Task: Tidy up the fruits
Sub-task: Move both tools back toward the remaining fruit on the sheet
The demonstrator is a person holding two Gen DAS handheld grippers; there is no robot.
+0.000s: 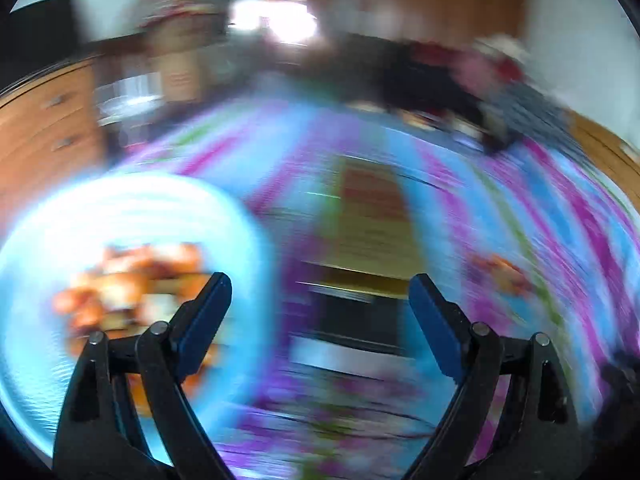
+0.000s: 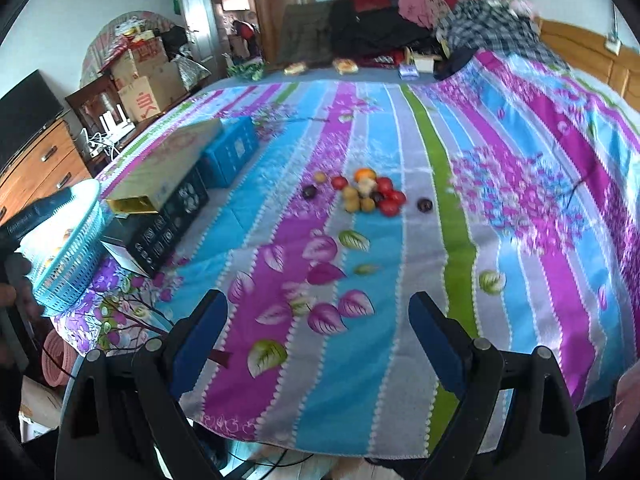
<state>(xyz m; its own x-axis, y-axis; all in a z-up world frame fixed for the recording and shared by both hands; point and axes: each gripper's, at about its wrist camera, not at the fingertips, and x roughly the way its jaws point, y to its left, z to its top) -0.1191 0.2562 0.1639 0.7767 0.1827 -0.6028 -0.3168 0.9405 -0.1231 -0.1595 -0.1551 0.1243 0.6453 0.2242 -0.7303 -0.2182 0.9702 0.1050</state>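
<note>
Over a striped bedspread, both tongs gape wide and hold nothing.

Left wrist view, heavily blurred: the left tongs (image 1: 320,292) stand wide apart and empty, with the blue basket (image 1: 60,216) at 9 o'clock holding orange fruit (image 1: 120,284); another orange smear (image 1: 500,270) lies at 3 o'clock. Right wrist view: the right tongs (image 2: 318,308) are equally spread and empty above the bedspread (image 2: 360,360); the fruit pile (image 2: 366,196) sits at 12 o'clock, the basket (image 2: 72,256) at 9 o'clock beside stacked boxes (image 2: 168,184).

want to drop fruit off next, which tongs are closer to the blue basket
Left. The left tongs hang beside the blue basket; the right tongs are further off, basket at far left.
</note>
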